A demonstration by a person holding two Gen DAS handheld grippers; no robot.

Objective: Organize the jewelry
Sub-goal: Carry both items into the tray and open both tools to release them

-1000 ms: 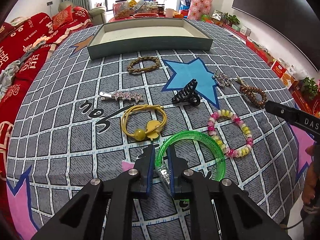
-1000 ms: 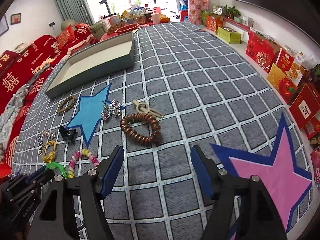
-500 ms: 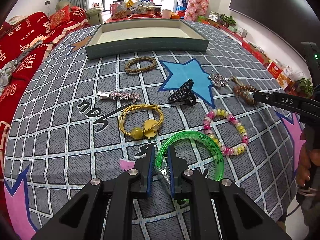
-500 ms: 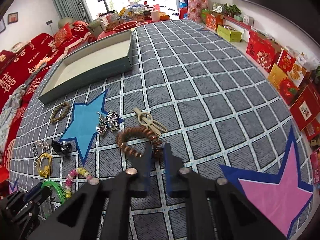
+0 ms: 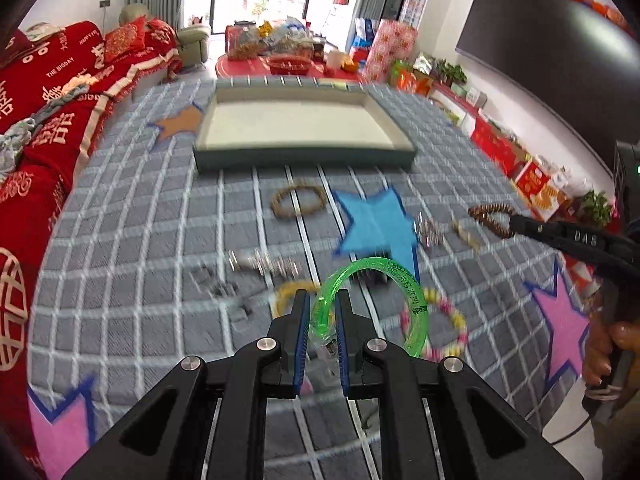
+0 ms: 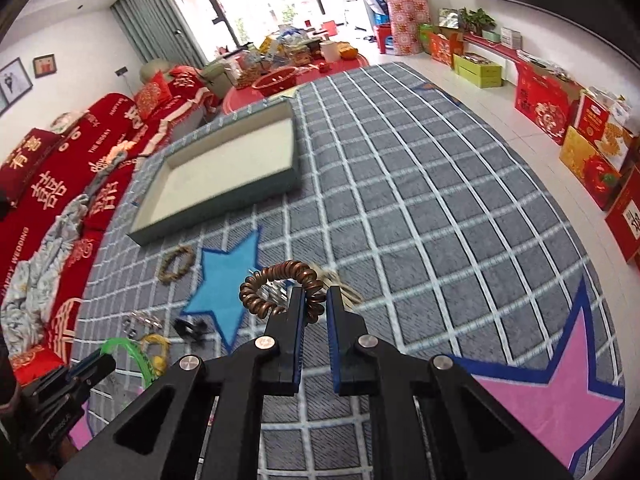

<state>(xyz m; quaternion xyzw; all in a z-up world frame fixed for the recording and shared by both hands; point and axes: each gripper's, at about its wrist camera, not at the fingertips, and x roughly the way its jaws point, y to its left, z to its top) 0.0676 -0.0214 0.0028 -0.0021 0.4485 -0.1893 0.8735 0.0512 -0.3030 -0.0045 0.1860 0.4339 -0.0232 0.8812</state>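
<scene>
My left gripper [image 5: 322, 316], jaws clamped on the green bangle [image 5: 402, 292], holds it above the cloth. My right gripper [image 6: 316, 308], jaws clamped on the brown coil [image 6: 280, 280]. Tray [image 5: 304, 158] ahead, well apart.

The tray [image 5: 304, 158] sits at the far end of the worktop [image 5: 140, 216]. Just before its near wall lies the braided ring [image 5: 298, 201], with the star patch [image 5: 376, 222] to its right. Right of the patch lie the metal clip [image 5: 430, 232] and, beyond it, the flat pin [image 5: 466, 234]. Nearer, left of centre, lies the long barrette [image 5: 264, 263]. The bangle [image 5: 376, 304] stands between the jaws of the left gripper [image 5: 322, 320]; the beaded bracelet [image 5: 456, 324] lies to its right. The coil band [image 6: 280, 292] sits in the right gripper [image 6: 316, 304].
</scene>
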